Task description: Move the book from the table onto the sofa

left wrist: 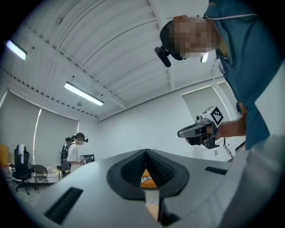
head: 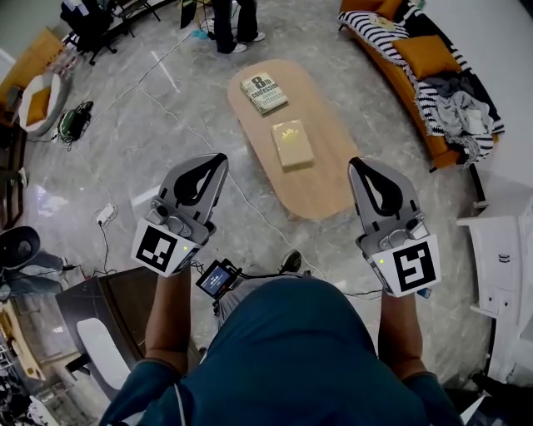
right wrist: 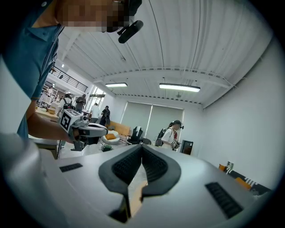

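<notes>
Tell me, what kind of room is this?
Probably a lab or workroom dressed up like a living room, not a real home. There's an orange sofa and a wooden coffee table with two books, but also a power strip on the bare floor and another person wearing recording gear.

Ahead of our left gripper and right gripper, the near end of the oval table is bare wood, so a gripper could pass in there from our side. Further along, the yellow book and, behind it, the printed book take up the middle of the top. A strip of free floor runs between the table and the sofa. The sofa seat is crowded: a striped blanket, an orange cushion and a heap of clothes cover most of it. A white cabinet stands near the right gripper's outer side. A person stands beyond the table's far end.
</notes>
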Tool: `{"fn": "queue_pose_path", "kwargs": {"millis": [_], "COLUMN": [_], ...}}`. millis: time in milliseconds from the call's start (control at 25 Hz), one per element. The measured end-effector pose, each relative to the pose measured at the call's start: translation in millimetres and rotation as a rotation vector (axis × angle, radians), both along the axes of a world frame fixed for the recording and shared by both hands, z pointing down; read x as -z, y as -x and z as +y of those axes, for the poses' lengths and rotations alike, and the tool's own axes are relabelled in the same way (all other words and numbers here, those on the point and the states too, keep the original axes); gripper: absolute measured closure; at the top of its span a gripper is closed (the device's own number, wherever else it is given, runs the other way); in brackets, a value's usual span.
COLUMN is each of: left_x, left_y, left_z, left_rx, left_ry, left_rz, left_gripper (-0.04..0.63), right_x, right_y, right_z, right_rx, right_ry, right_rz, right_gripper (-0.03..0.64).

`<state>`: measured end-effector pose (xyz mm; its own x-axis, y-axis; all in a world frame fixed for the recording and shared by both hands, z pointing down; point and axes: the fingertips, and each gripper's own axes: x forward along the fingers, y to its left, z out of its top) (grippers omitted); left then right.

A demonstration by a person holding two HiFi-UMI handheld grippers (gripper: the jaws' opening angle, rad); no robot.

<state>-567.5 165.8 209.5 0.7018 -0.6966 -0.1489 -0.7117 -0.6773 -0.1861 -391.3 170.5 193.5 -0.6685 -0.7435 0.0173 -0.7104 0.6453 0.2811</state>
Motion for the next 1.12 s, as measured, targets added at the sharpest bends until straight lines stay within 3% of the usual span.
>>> {"fn": "queue_pose_path", "kwargs": {"millis": [200, 440, 800, 1120], "left_x": [-11, -9, -11, -21], "left_y": [-10, 1, 39, 49], "left_z": [-16, -34, -77, -104], "left_rx": [0.011, -0.010, -0.094, -0.181], "left_ry": [0.027, 0.037, 0.047, 0.055], "left_rz": [-0.014, -0.010, 0.013, 0.015], "left_gripper": [0.591, 0.591, 0.591, 0.591], "right_x": [-8, -11, -9, -20], "right_y": [-13, 2, 47, 64], "right_z": [-12, -29, -59, -77], "right_rx": [-0.004, -0.010, -0.094, -0.189], "right_ry": [0.019, 0.037, 0.036, 0.052], "right_rz": [-0.006, -0.002, -0.023, 0.008], "right_gripper": [0.603, 0.603, 0.603, 0.603]}}
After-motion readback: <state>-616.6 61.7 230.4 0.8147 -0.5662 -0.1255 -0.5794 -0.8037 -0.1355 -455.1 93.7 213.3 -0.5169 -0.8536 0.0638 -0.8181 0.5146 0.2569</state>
